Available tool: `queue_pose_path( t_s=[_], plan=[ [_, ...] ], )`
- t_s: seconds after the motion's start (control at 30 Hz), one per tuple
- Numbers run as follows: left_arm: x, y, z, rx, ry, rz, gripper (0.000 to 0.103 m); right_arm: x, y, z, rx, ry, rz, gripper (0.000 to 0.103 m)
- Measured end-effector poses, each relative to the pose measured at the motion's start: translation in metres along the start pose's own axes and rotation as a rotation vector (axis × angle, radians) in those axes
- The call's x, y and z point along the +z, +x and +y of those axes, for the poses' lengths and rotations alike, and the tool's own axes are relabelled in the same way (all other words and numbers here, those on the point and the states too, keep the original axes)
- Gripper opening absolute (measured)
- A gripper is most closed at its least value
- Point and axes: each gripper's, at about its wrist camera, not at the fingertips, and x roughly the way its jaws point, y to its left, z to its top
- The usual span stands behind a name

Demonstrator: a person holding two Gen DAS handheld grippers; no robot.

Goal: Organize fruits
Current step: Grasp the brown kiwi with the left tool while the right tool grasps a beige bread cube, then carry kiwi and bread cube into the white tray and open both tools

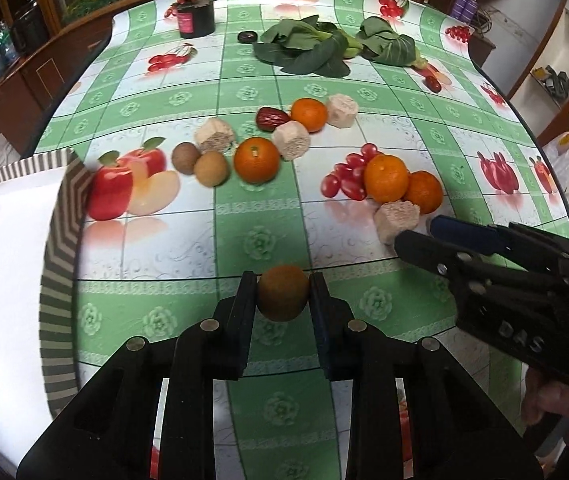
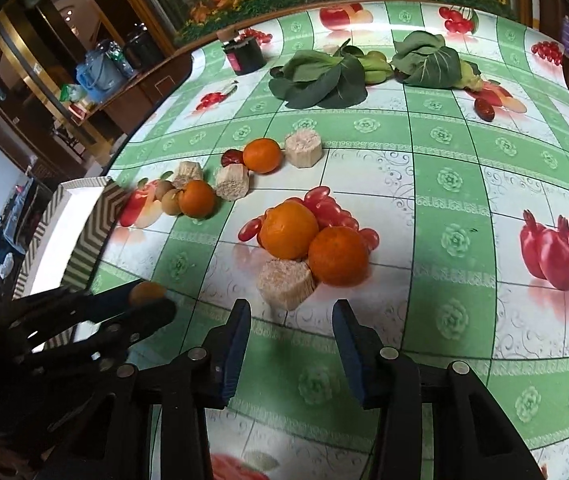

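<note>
The left gripper (image 1: 283, 300) pinched a small brown fruit (image 1: 283, 293) between its fingers, above the table (image 1: 260, 240); being round, it could have slipped. The right gripper (image 2: 291, 344) hung unclenched near an orange (image 2: 338, 255). The box (image 1: 8, 248) looked empty.

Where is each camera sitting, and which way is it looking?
Left wrist view: sits on the left gripper, looks across the table; its jaws pinch a small brown fruit, and the right gripper shows.
Right wrist view: sits on the right gripper, jaws open, facing two oranges; the left gripper shows.
Both share the oranges, the greens and the striped box.
</note>
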Motion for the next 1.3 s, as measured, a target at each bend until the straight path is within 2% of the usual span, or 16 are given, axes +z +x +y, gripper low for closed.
queue_pose_path(
  t_s=[0.17,0.3,0.37,0.6,0.93,1.3],
  plan=[
    [-0.002,-0.003,0.006,0.015,0.003,0.002,0.025,0.005,0.009,0.006,-0.027,-0.007,-0.013,0.042],
    [-0.004,-0.002,0.009,0.014,0.001,0.016,0.025,0.005,0.013,0.016,-0.083,-0.082,-0.012,0.032],
    [-0.005,-0.003,0.01,0.014,0.001,0.019,0.025,0.003,0.012,0.018,-0.094,-0.105,-0.003,0.032],
    [-0.01,-0.009,0.014,0.019,0.008,0.022,0.025,-0.007,-0.004,0.011,-0.095,-0.051,-0.008,0.032],
    [-0.011,-0.032,0.034,0.027,0.0,-0.012,0.025,-0.008,-0.029,0.044,-0.037,-0.054,-0.05,0.031],
    [-0.013,-0.055,0.093,0.096,-0.06,-0.056,0.025,0.006,-0.015,0.113,0.06,-0.131,-0.057,0.031]
  ],
)
